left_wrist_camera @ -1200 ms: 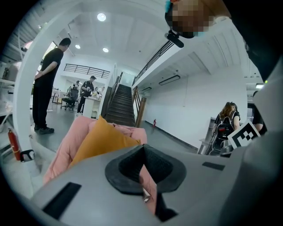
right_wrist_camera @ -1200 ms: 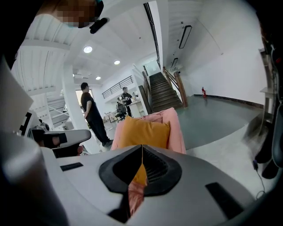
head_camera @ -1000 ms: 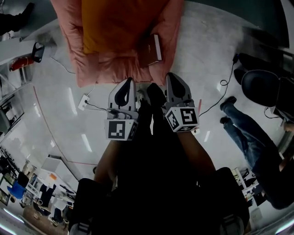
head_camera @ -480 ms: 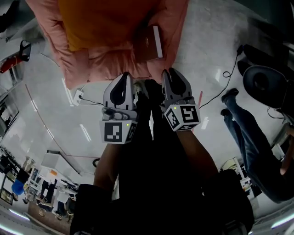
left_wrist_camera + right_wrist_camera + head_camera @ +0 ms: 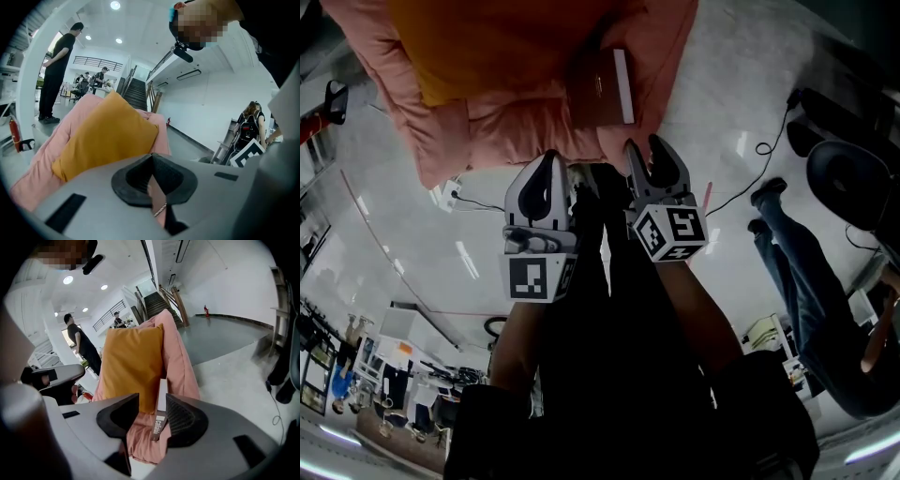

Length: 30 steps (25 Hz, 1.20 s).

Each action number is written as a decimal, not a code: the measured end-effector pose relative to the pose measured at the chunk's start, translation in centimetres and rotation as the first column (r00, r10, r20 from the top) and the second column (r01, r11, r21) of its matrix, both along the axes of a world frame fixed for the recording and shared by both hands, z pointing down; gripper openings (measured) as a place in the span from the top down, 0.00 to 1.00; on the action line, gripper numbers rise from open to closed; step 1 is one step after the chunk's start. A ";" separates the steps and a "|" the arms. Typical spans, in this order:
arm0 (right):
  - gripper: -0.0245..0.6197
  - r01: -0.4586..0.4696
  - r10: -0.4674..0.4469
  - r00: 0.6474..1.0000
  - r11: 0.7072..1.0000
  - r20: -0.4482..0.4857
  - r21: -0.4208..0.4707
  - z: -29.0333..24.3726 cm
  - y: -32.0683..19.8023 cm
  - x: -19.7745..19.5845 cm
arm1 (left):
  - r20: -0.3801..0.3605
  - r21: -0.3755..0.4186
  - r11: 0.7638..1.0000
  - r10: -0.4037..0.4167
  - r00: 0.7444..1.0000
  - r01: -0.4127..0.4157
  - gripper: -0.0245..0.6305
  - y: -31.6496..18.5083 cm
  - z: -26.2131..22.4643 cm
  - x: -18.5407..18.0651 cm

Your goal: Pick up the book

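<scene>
A brown book [image 5: 605, 89] with white page edges lies on the pink cushioned seat [image 5: 487, 131], to the right of an orange pillow [image 5: 487, 42]. My right gripper [image 5: 645, 150] hangs just short of the seat's front edge, below the book. Its jaws are opening with nothing pressed between them. In the right gripper view the book [image 5: 161, 408] shows past the gap of the right gripper [image 5: 152, 416], apart from the pads. My left gripper [image 5: 549, 159] is beside it on the left, shut and empty. Its pads meet in the left gripper view [image 5: 151, 159], in front of the pillow [image 5: 105, 136].
A person in jeans [image 5: 806, 281] sits at the right beside a dark office chair [image 5: 853, 178]. A black cable [image 5: 741, 187] runs over the pale floor. A white power strip [image 5: 450, 192] lies left of the seat. Another person [image 5: 56, 70] stands far off.
Both grippers have sunk and come closer to the seat's front edge. The right gripper's jaws, shut before, now stand apart. The left gripper stays shut.
</scene>
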State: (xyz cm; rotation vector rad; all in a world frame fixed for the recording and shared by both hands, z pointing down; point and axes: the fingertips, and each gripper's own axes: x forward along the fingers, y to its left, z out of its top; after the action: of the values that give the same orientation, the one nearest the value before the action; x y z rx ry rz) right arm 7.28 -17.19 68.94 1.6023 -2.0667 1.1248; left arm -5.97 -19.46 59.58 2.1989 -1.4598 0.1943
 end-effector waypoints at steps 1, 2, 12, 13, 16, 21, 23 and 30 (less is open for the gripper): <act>0.71 0.000 0.000 1.000 1.000 -0.001 -0.010 0.7 -0.1 -0.1 | 0.001 -0.004 1.000 0.007 1.000 -0.007 0.95 0.1 0.4 0.1; 0.70 0.000 0.000 1.000 1.000 -0.003 -0.020 1.4 -0.1 -0.3 | 0.004 -0.015 1.000 0.014 1.000 -0.014 0.95 0.1 0.8 0.3; 0.64 -0.002 0.001 1.000 0.996 -0.004 -0.084 6.4 -0.8 -0.8 | 0.000 -0.063 0.997 0.041 0.999 -0.041 0.95 0.3 3.9 1.3; 0.64 0.000 0.000 1.000 0.996 -0.003 -0.091 6.7 -0.8 -0.8 | -0.003 -0.064 0.997 0.038 0.999 -0.038 0.95 0.3 4.2 1.3; 0.64 0.010 -0.010 1.000 0.994 -0.004 -0.108 7.7 -0.8 -0.9 | -0.015 -0.056 0.998 0.021 1.000 -0.022 0.95 0.2 4.7 1.2; 0.64 0.021 -0.022 1.000 0.992 -0.010 -0.124 8.9 -1.1 -1.3 | 0.004 -0.086 0.996 0.036 0.999 -0.036 0.95 0.4 6.0 1.0; 0.64 0.029 -0.031 0.999 0.991 -0.013 -0.134 9.4 -1.2 -1.5 | -0.001 -0.089 0.995 0.041 0.999 -0.041 0.95 0.5 6.2 1.1; 0.64 0.036 -0.037 0.999 0.988 -0.009 -0.149 10.1 -1.8 -1.9 | -0.012 -0.110 0.993 0.031 0.999 -0.032 0.95 0.6 6.8 1.6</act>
State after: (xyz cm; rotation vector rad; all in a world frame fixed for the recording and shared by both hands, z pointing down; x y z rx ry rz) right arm 5.38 -18.95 79.07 1.4911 -1.9466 1.2231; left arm -4.42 -18.86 66.39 2.1320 -1.3758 0.2679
